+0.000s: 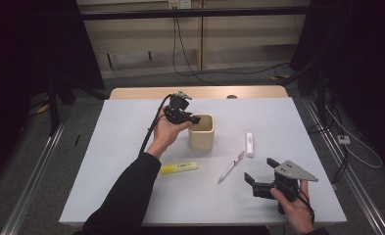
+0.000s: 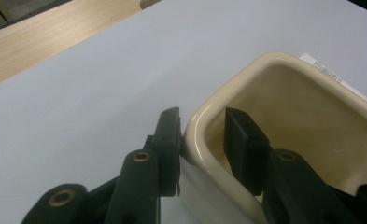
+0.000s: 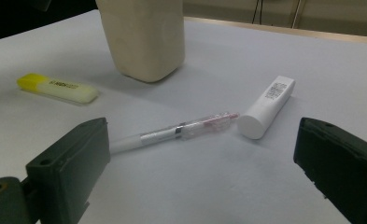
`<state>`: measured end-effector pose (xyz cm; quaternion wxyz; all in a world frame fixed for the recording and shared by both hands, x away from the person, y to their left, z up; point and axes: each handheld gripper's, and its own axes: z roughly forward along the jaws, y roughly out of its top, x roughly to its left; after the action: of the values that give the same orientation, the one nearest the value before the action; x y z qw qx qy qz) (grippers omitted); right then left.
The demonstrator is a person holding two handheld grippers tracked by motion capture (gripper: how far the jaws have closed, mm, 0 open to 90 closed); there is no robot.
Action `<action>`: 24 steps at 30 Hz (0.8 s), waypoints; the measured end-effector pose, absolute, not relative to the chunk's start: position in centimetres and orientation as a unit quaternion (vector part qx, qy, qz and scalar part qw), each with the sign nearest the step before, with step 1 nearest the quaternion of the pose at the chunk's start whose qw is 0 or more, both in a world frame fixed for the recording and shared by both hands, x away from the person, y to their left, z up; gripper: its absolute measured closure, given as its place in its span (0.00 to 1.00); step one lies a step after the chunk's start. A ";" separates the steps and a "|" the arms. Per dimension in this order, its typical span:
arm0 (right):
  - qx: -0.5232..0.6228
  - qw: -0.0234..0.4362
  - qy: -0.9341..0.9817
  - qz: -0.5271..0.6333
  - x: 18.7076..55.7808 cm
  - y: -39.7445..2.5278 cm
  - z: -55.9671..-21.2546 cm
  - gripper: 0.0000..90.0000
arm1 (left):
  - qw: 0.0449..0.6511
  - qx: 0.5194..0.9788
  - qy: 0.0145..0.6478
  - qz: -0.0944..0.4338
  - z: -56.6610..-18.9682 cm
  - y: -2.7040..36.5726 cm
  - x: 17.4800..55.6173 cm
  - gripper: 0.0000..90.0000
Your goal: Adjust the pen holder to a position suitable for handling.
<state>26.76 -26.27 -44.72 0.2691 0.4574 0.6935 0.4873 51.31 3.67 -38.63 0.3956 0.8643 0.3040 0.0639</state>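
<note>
Cream cup (image 1: 202, 132) stands upright near the middle of the white tabletop (image 1: 121, 161), and I have my left claw (image 1: 192, 119) at its near-left rim. In the left gripper view the cup (image 2: 284, 107) is square-mouthed with rounded corners; one jaw sits outside the wall, touching it or just about, and the other hangs inside the opening with a gap to the inner face. So the left claw (image 2: 202, 135) straddles the rim with its jaws apart, not clamped on it.

My right claw (image 1: 260, 171) is low over the near-right part of the tabletop, well apart from the cup, its jaws spread wide. In the right gripper view, the right claw (image 3: 200, 158) frames a pen (image 3: 172, 132) with a clear barrel, lying flat between the jaws' lines but farther out. Its tip end lies just beside the flat end of a white tube (image 3: 268, 106). I cannot tell whether they touch. A yellow highlighter (image 3: 57, 88) lies off to the left, near the cup's base (image 3: 144, 70).

From the high view, the highlighter (image 1: 179, 168) lies nearer me than the cup, the pen (image 1: 230, 167) to its right, and the white tube (image 1: 249, 144) beyond the pen.
</note>
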 end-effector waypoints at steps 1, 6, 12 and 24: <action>0.458 0.269 0.693 0.487 26.7 -26.3 -44.7 0.04 | 0.401 0.862 0.303 0.063 -38.6 3.7 51.3 0.72; 0.457 0.270 0.694 0.487 26.8 -26.3 -44.7 0.04 | 0.408 0.860 0.302 0.056 -38.5 4.2 51.5 0.60; 0.457 0.270 0.694 0.487 26.8 -26.3 -44.7 0.04 | 0.407 0.856 0.310 0.070 -38.2 4.5 51.5 0.44; 0.462 0.270 0.690 0.487 26.9 -26.3 -44.7 0.04 | 0.429 0.848 0.300 0.079 -37.6 5.1 51.2 0.07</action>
<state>26.86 -26.26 -44.74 0.2698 0.4623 0.6902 0.4869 51.19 5.14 -37.61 0.4288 0.8485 0.3000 0.0791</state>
